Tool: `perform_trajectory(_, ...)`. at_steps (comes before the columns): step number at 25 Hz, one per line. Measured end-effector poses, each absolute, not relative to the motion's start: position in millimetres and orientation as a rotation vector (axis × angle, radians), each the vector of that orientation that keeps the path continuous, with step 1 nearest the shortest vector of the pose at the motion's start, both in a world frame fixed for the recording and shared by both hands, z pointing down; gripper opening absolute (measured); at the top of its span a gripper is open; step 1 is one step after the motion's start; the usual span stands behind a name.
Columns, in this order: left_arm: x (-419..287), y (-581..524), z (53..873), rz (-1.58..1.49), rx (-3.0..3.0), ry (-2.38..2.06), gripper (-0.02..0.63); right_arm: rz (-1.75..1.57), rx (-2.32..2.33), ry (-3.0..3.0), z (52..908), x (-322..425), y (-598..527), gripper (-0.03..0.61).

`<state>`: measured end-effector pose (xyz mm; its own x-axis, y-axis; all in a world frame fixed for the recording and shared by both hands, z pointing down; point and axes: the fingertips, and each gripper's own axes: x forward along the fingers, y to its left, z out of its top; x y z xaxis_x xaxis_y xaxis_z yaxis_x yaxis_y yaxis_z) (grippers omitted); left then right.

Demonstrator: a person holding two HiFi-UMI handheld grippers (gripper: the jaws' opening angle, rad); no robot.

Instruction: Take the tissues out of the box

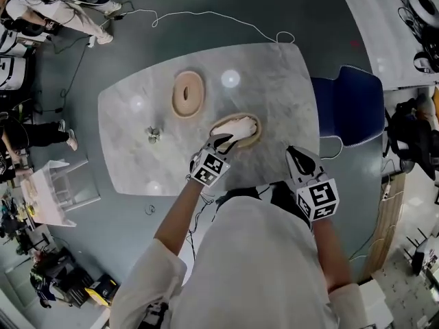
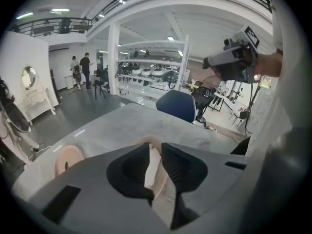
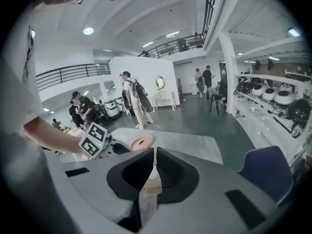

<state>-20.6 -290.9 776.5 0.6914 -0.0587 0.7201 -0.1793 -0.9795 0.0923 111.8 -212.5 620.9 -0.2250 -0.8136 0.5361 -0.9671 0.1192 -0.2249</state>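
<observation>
A round beige tissue box [image 1: 255, 136] stands open on the marble table [image 1: 274, 88], with white tissues [image 1: 238, 124] heaped in it. Its lid [image 1: 187, 94], round with a slot, lies flat farther back on the left. My left gripper [image 1: 221, 141] is at the near left side of the heap. In the left gripper view its jaws [image 2: 155, 150] are closed on a white strip of tissue [image 2: 151, 167], with the beige box showing behind it. My right gripper [image 1: 300, 157] hangs above the table's near right edge, shut and holding nothing [image 3: 154, 156].
A small metal object [image 1: 153, 134] sits on the table's left part. A blue chair [image 1: 346, 105] stands at the table's right side. A clear plastic stool [image 1: 58, 184] is on the floor at the left, and a white cable [image 1: 206, 18] runs behind the table. People stand far left.
</observation>
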Motion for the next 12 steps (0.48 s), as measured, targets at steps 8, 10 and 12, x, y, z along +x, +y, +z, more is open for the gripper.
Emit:
perform_trajectory(8, -1, -300, 862, 1.516, 2.694, 0.028, 0.09, 0.867, 1.806, -2.066, 641, 111, -206, 0.041)
perform_trajectory(10, 3, -300, 879, 1.593, 2.664, 0.075, 0.097, 0.883, 1.827, -2.052, 644, 114, -205, 0.041)
perform_trajectory(12, 4, -299, 893, 1.662, 2.627, 0.117, 0.108, 0.898, 1.849, -2.038, 647, 117, -203, 0.041)
